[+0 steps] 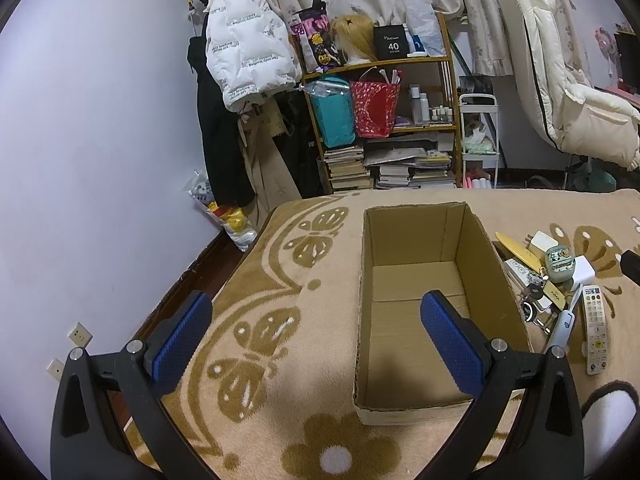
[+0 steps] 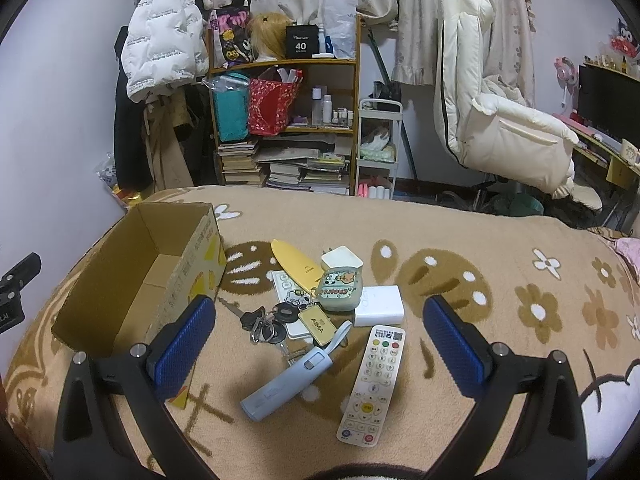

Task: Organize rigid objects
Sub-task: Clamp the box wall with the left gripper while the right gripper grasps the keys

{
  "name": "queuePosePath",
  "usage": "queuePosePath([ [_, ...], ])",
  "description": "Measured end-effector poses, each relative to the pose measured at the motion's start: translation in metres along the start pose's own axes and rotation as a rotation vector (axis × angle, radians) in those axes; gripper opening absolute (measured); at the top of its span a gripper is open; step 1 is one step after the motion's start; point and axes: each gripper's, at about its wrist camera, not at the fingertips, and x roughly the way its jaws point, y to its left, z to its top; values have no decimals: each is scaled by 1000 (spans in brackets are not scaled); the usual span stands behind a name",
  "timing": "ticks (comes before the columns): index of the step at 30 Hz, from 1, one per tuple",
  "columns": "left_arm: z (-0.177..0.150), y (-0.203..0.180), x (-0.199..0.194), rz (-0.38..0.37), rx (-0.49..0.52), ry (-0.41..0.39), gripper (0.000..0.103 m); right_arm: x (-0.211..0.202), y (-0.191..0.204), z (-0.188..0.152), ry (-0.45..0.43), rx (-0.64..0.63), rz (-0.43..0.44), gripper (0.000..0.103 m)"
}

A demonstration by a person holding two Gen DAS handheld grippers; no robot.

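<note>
A cardboard box (image 1: 416,304) stands open and empty on a tan blanket (image 1: 280,264) with brown butterflies, near the bed's left edge; the left gripper (image 1: 316,340) hovers over its near rim, jaws wide apart, holding nothing; the right gripper (image 2: 320,340) hangs above a heap just right of the box, jaws likewise spread and bare; the heap holds a white remote (image 2: 372,388), a pale blue stick-shaped gadget (image 2: 286,386), a bunch of keys (image 2: 266,326), a white charger (image 2: 378,306), a yellow blade-shaped piece (image 2: 296,266) and a green cartoon case (image 2: 340,286); behind the bed stands a crowded shelf (image 2: 284,120).
</note>
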Motion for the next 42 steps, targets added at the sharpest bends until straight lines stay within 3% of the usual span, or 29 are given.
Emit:
queuePosePath([
  [6, 6, 2, 15, 14, -3, 20, 103, 4, -8, 3, 15, 22, 10, 103],
  [16, 10, -4, 51, 6, -11, 123, 103, 34, 2, 3, 80, -8, 62, 103],
  [21, 8, -8, 71, 15, -7, 177, 103, 55, 3, 2, 120, 23, 109, 99],
  [29, 4, -5, 101, 13, -6, 260, 103, 102, 7, -6, 219, 60, 179, 82],
  [37, -2, -11, 115, 58, 48, 315, 103, 131, 17, -9, 247, 35, 195, 81],
  [42, -2, -16, 112, 32, 74, 304, 103, 148, 22, -13, 280, 26, 209, 79],
])
